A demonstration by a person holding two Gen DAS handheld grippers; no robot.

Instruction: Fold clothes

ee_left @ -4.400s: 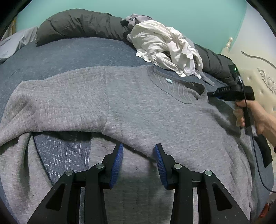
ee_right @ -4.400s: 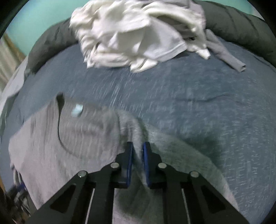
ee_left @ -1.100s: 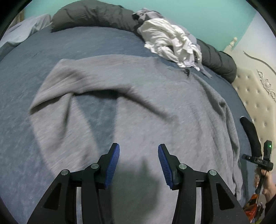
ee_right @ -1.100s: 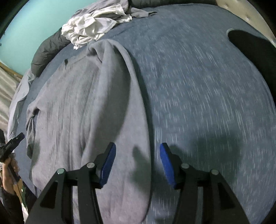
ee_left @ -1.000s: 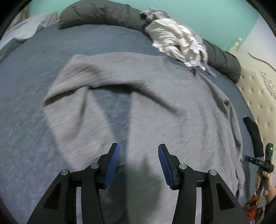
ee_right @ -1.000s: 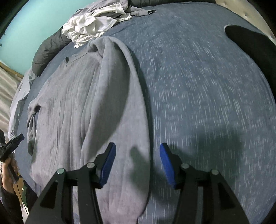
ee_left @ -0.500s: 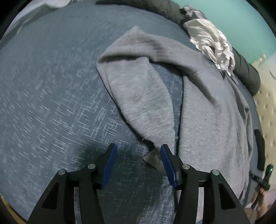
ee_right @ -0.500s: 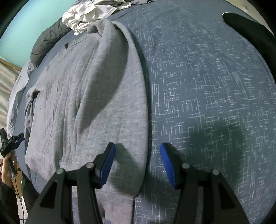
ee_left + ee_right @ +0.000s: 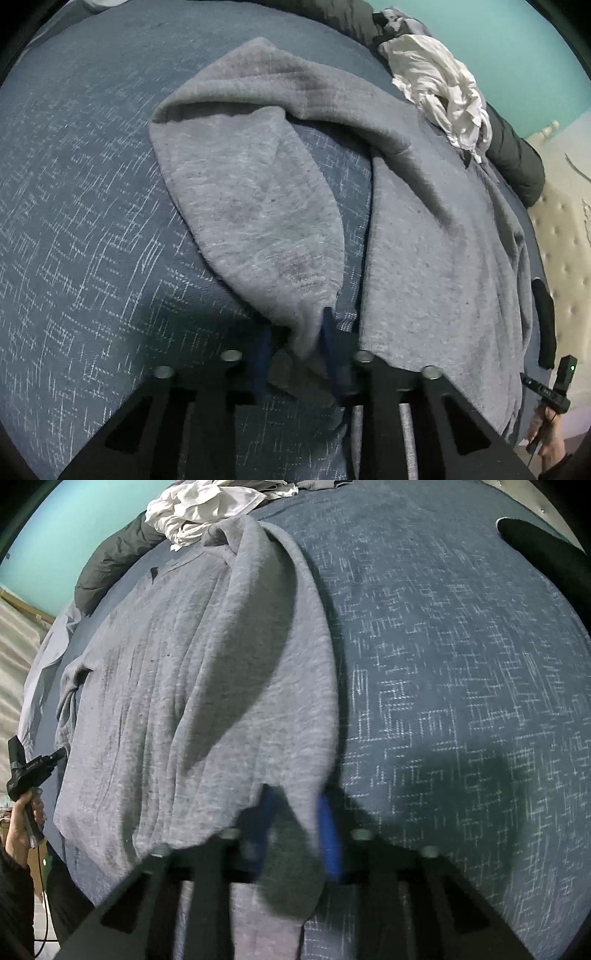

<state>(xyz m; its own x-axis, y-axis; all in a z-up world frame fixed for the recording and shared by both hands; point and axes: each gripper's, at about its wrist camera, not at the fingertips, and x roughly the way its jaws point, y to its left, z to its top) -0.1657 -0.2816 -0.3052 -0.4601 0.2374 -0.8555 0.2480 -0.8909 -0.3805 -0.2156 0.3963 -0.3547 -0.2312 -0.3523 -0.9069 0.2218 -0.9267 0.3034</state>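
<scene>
A grey long-sleeved sweater [image 9: 436, 229] lies face down on the blue bedspread [image 9: 74, 221]. Its left sleeve [image 9: 251, 206] is bent back toward me. My left gripper [image 9: 299, 347] has its blue pads around the cuff of that sleeve, jaws closed in on the cloth. In the right wrist view the sweater's body [image 9: 155, 686] lies to the left and its right sleeve [image 9: 280, 657] runs down to my right gripper [image 9: 295, 823], whose pads close on the sleeve's end. The image there is blurred.
A heap of white clothes [image 9: 443, 85] lies at the far side against a dark grey duvet roll [image 9: 517, 158]. A black object [image 9: 546, 554] lies on the bed at the right. The tufted headboard [image 9: 569, 251] borders the bed.
Both grippers have moved down to the sleeve ends and narrowed from wide open onto the cloth. The left one has shifted left from the sweater's body to the sleeve cuff.
</scene>
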